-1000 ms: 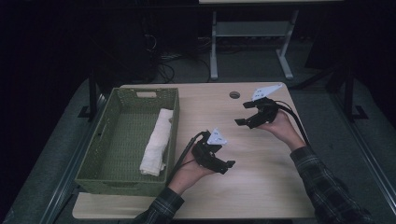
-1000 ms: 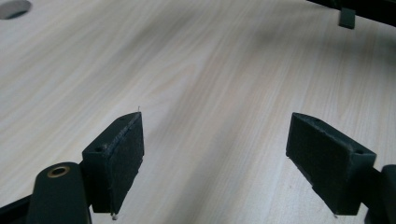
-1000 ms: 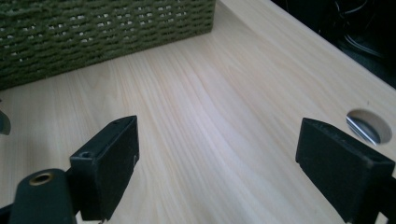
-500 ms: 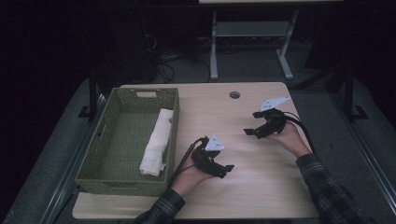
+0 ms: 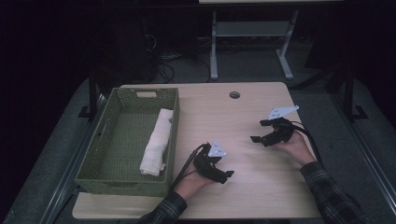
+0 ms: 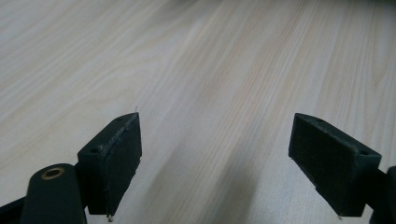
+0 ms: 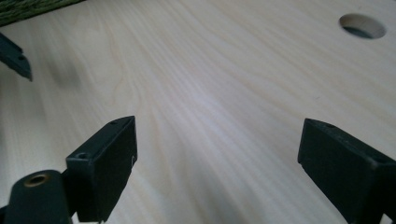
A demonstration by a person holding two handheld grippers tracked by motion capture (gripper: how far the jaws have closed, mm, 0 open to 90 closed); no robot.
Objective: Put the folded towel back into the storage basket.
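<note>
We see both grippers low over the bare wooden counter (image 5: 261, 186), each with fingers spread wide and empty. Our left gripper (image 5: 224, 176) sits near the front edge, just right of the green woven basket (image 5: 122, 184); our right gripper (image 5: 261, 131) rests well apart, farther right. The likeliest thing to handle is the rolled white towel (image 5: 155, 142), lying lengthwise in the basket against its right wall. We judge it soft, light and easily squashed, likely to unroll or sag if lifted by an end, so we would pinch it across the middle
</note>
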